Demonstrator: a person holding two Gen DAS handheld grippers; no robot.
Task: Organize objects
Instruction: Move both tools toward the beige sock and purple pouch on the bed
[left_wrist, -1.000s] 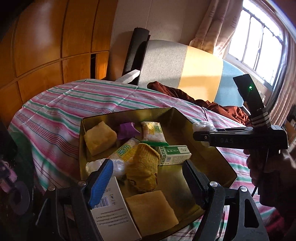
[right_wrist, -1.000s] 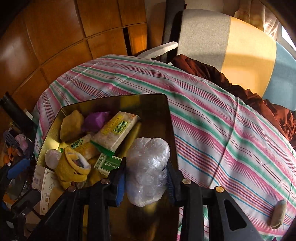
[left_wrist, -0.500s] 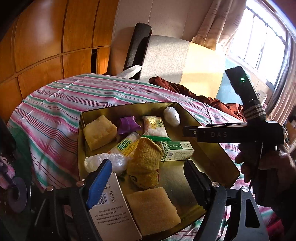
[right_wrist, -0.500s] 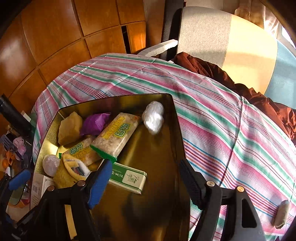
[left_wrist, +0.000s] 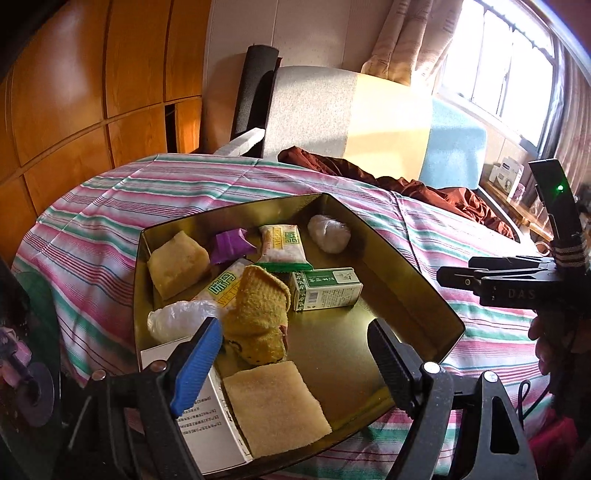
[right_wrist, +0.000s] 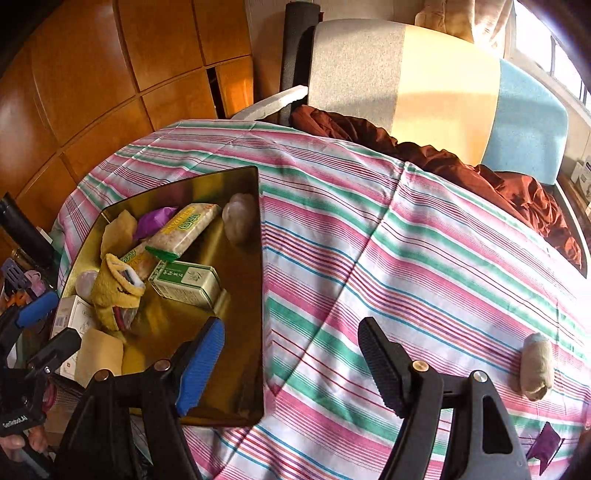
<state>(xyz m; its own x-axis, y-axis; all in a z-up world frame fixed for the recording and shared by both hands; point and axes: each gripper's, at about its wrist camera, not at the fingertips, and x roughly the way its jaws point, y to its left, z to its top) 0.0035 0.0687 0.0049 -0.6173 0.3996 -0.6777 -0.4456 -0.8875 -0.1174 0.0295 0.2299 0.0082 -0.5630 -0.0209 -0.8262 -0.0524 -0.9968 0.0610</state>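
A gold tin tray (left_wrist: 410, 269) sits on the striped bedspread (right_wrist: 406, 240). It holds a green box (left_wrist: 325, 290), a yellow sock (left_wrist: 258, 314), two yellow sponges, snack packets, a purple wrapper (left_wrist: 231, 245) and a white box (left_wrist: 210, 417). A plastic-wrapped ball (left_wrist: 328, 233) lies in the tray's far corner. My left gripper (left_wrist: 293, 332) hangs open over the tray's near end, with nothing between its pads. My right gripper (right_wrist: 291, 328) stands open over the tray's right rim and the bedspread, also holding nothing.
A beige roll (right_wrist: 535, 367) and a purple wrapper (right_wrist: 545, 445) lie on the bedspread to the right. Brown cloth (right_wrist: 443, 162) is bunched along the far side before a padded headboard (right_wrist: 424, 74). Wooden panels (right_wrist: 110, 74) stand to the left.
The right gripper opened and let go of the plastic-wrapped ball, which now rests in the tray's far corner. That gripper then moved right, off the tray. The left gripper shifted slightly.
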